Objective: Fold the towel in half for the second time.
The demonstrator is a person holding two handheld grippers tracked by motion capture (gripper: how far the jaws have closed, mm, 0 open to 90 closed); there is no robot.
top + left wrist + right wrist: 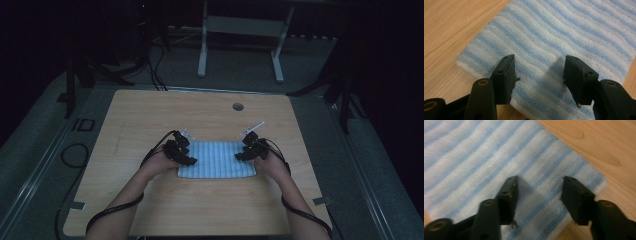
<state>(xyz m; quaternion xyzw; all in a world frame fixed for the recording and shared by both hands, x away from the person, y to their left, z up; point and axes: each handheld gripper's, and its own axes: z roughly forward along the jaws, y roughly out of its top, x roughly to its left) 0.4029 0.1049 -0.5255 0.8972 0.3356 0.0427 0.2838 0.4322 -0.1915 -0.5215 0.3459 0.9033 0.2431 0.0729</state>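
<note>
2 grippers, your left gripper [188,160] and right gripper [241,156], hover with jaws spread, gripping nothing, over the striped towel [217,159] at frame centre.

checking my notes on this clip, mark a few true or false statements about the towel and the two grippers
1. The striped towel lies flat on the wooden table. True.
2. The left gripper is clamped on a corner. False: its jaws stand open above the cloth.
3. The right gripper is over the towel near a corner. True.
4. The towel is red. False: it is blue and white.
5. Both grippers are at the same side of the towel. False: they are at opposite ends.
</note>
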